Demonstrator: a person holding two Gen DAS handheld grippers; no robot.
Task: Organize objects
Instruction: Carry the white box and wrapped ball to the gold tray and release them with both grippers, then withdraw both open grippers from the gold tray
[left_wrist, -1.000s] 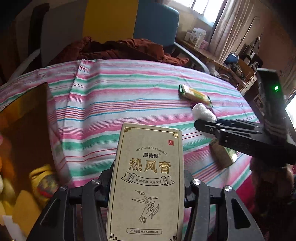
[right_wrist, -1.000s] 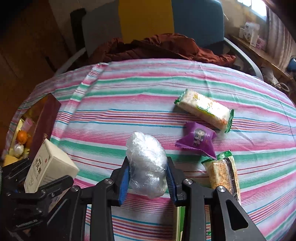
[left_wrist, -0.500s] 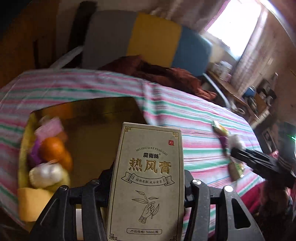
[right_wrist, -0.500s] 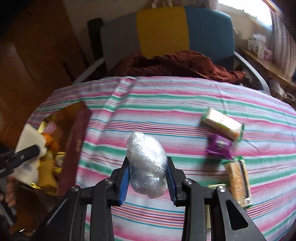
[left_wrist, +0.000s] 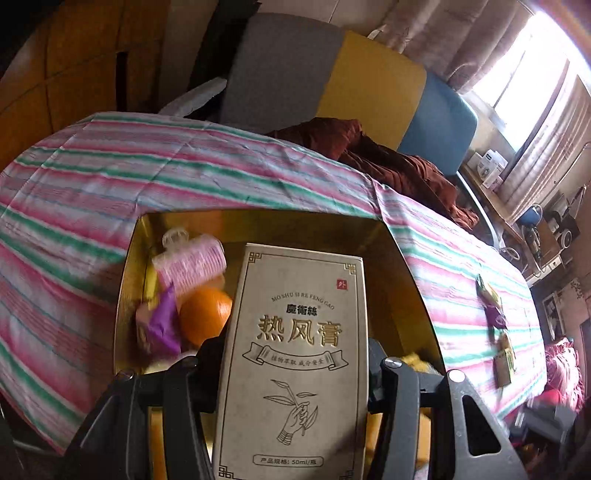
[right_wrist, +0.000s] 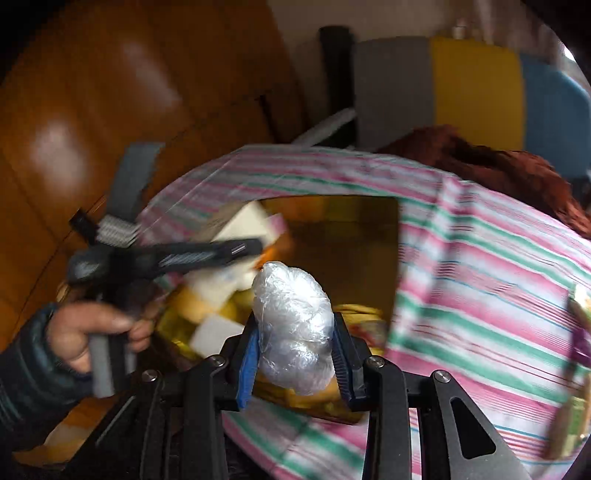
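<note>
Half the box (left_wrist: 291, 369) hides the bin (left_wrist: 402, 266).

**Stripes, gold and a few bright spots**

A cloth in pink, green and white stripes (left_wrist: 207, 177) covers the worktop across the middle of both views. At lower centre of the left wrist view stands a beige cardboard box with gold characters, a black line drawing of a hand and a small red stamp (left_wrist: 295, 350). Left of it, inside a gold-lined open box (left_wrist: 402, 266), lie a round orange fruit (left_wrist: 205, 319), a purple wrapper (left_wrist: 162, 325) and a pink-patterned packet (left_wrist: 192, 264). At upper centre, a chair back shows grey, yellow and blue panels (left_wrist: 365, 85). In the right wrist view, blue-padded black tongs (right_wrist: 295, 354) flank a clear, silvery plastic-wrapped bundle (right_wrist: 291, 325).
</note>
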